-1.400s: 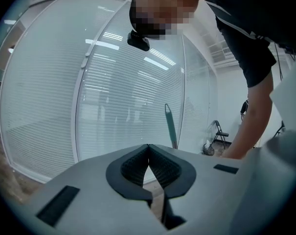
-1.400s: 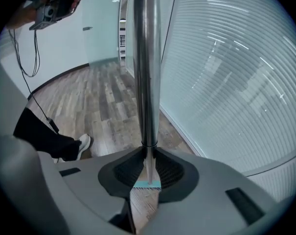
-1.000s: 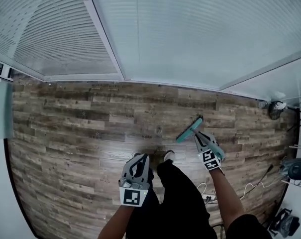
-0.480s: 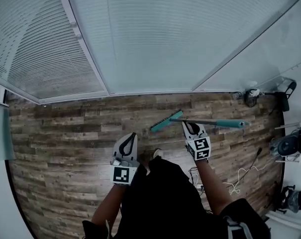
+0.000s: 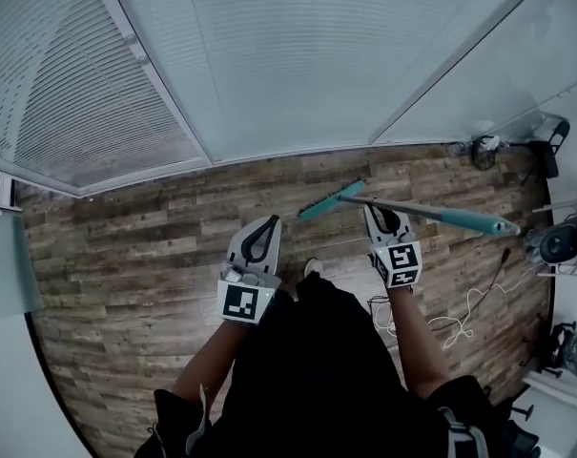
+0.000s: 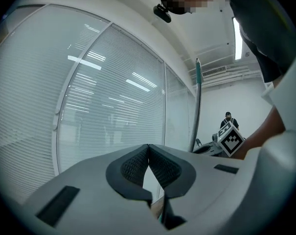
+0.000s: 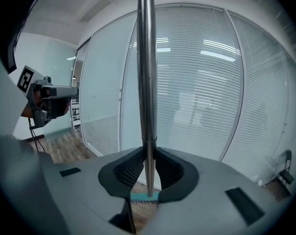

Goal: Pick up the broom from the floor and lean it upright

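Observation:
The broom has a teal head (image 5: pixel 331 200), a silver pole and a teal grip (image 5: pixel 471 220). My right gripper (image 5: pixel 384 214) is shut on the silver pole close to the head, and the broom hangs in the air above the wooden floor (image 5: pixel 126 246). In the right gripper view the pole (image 7: pixel 147 82) runs straight up between the pads (image 7: pixel 130 169), with the teal head (image 7: pixel 144 196) just below them. My left gripper (image 5: pixel 266 223) is off to the left of the broom, shut and empty. Its view shows the pole (image 6: pixel 196 106) off to the right.
A glass wall with blinds (image 5: pixel 298 55) stands right ahead. Loose cables (image 5: pixel 460 313) and equipment (image 5: pixel 555 246) crowd the floor at the right. A person (image 6: pixel 228 121) stands far off across the room. My own dark-clothed legs fill the lower middle of the head view.
Both grippers have risen. The broom came up off the floor with the right one, and its pole has swung into view, reaching out to the right.

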The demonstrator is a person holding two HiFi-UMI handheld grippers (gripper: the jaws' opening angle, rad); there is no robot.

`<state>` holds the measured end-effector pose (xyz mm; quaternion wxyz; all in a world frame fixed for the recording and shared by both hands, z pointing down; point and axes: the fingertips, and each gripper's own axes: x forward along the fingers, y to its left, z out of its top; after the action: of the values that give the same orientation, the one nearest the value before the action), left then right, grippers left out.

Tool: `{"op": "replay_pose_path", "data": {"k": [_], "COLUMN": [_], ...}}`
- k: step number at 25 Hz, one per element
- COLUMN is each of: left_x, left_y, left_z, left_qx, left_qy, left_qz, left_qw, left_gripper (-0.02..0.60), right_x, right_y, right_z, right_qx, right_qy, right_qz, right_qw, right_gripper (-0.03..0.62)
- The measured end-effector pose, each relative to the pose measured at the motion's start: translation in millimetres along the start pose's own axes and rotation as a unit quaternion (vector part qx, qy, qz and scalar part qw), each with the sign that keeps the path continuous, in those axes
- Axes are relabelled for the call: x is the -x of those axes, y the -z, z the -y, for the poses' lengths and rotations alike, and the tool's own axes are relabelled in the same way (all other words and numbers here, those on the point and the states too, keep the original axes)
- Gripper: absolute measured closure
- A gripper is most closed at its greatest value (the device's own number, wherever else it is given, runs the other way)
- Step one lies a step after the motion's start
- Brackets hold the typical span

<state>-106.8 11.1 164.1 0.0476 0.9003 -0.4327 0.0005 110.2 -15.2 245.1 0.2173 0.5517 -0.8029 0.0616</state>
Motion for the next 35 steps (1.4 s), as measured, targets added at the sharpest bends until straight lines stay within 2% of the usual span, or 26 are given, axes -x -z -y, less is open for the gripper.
{"op": "replay_pose_path", "data": {"k": [3,6,9,15,20,23,29,31,35], "left_x": [3.0,4.1,-0.2,8.1,8.3,2.9,-47.8,-80.5,-152.3], "left_y": [1.5,13.8,14.1,7.2,14.3,16.8,9.1,9.7,11.4], "left_z": [3.2,9.6,13.5,17.7,16.5,16.9,36.2,43.2,72.5], "left_qx": [0.012,0.029,0.020,0.017,0.030,0.022,-0.010,-0.006,0.011], "left_qy": [0.015,0.035,0.051,0.038,0.040,0.030,0.015,0.013,0.039], "left_qz": [0.006,-0.008,-0.001,0.019,-0.002,-0.004,0.000,0.003,0.008], "left_qw": [0.9998,0.9989,0.9985,0.9990,0.9987,0.9993,0.9998,0.9999,0.9992], "left_gripper": [0.563,0.563,0.563,0.563,0.563,0.563,0.563,0.561,0.561], "right_x": [14.1,25.1,28.5,37.8,23.1,13.4,-10.2,-25.0,-53.5], "right_y": [-1.5,-0.4,-3.2,7.4,18.4,32.4,81.7,100.3,145.4], "right_z": [9.9,21.0,31.0,57.3,92.4,121.8,189.9,211.7,252.8], "right_qx": [-0.011,-0.026,-0.022,-0.024,-0.019,-0.033,-0.077,-0.082,-0.092], "right_qy": [0.029,0.053,0.062,0.095,0.113,0.131,0.147,0.148,0.148], "right_qz": [-0.001,0.008,0.012,0.017,0.016,0.021,0.012,0.004,-0.016], "right_qw": [1.000,0.998,0.998,0.995,0.993,0.991,0.986,0.986,0.985], "right_gripper": [0.511,0.511,0.511,0.511,0.511,0.511,0.511,0.511,0.511]}}
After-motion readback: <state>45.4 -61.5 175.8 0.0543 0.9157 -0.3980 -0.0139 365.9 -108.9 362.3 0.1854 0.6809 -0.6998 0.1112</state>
